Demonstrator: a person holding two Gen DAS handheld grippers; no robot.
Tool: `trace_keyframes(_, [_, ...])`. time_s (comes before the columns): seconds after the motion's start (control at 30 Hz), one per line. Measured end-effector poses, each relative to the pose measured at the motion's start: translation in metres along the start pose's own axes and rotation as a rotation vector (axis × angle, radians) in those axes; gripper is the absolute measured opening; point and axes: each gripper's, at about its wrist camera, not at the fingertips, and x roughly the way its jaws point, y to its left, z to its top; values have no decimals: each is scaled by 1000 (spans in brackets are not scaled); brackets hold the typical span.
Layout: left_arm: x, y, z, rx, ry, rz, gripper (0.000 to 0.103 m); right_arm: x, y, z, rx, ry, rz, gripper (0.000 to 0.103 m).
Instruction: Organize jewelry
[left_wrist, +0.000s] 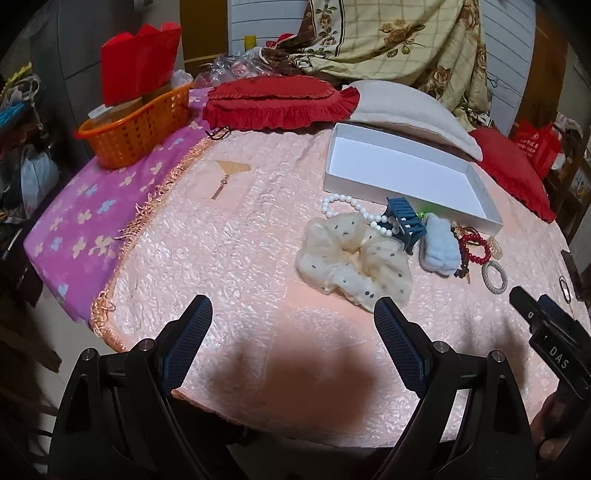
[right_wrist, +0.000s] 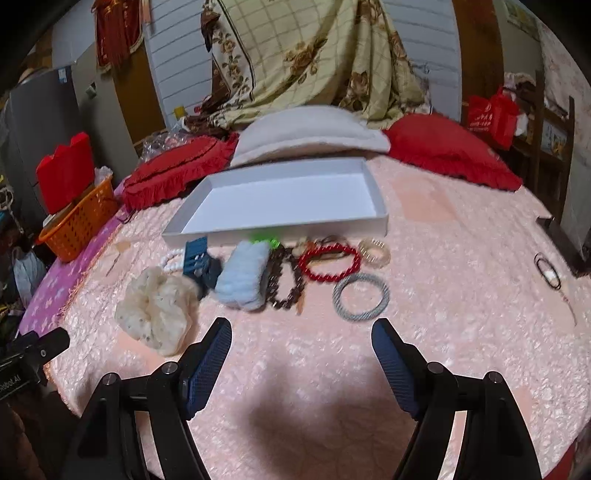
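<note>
Both wide-open, empty: left gripper (left_wrist: 293, 317), and right gripper (right_wrist: 301, 338) lettered "DAS".

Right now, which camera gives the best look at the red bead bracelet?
The right wrist view. There the red bead bracelet lies near the centre as a full open loop, though slightly blurred. In the left wrist view it sits small near the right edge, squeezed among the other pieces, so only part of it shows.
</note>
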Motion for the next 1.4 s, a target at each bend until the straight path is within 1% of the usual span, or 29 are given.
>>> trace_keyframes(0.03, [2, 0, -1, 1, 12, -7, 90, 2, 2, -3, 9, 22, 11, 77])
trace_keyframes(0.13, [4, 4, -2, -15, 32, -20, 90, 6, 6, -8, 8, 50, 20, 77])
trace_keyframes(0.27, [6, 7, -5, -23, 45, -28, 90, 7, 14, -16, -17, 36, 24, 77])
trace_keyframes(0.37, [7, 8, -6, -27, 49, -30, 90, 8, 23, -19, -63, 42, 29, 77])
trace_keyframes(0.43, [7, 9, -8, -30, 45, -28, 90, 8, 27, -21, -72, 46, 38, 77])
trace_keyframes(0.5, [6, 10, -9, -32, 38, -25, 90, 9, 28, -22, -70, 54, 50, 77])
trace_keyframes(0.7, [5, 14, -10, -37, 32, -21, 90, 11, 26, -23, -46, 81, 50, 77])
trace_keyframes(0.93, [10, 19, -12, -47, 57, -51, 90, 12, 23, -26, 5, 110, 84, 77])
trace_keyframes(1.1, [10, 20, -14, -35, 66, -50, 90, 11, 29, -27, -15, 119, 86, 77])
trace_keyframes(1.2, [12, 20, -16, -32, 75, -39, 90, 13, 30, -27, -6, 143, 104, 77])
trace_keyframes(1.4, [17, 21, -18, -30, 97, -22, 90, 15, 29, -30, 4, 159, 105, 77])
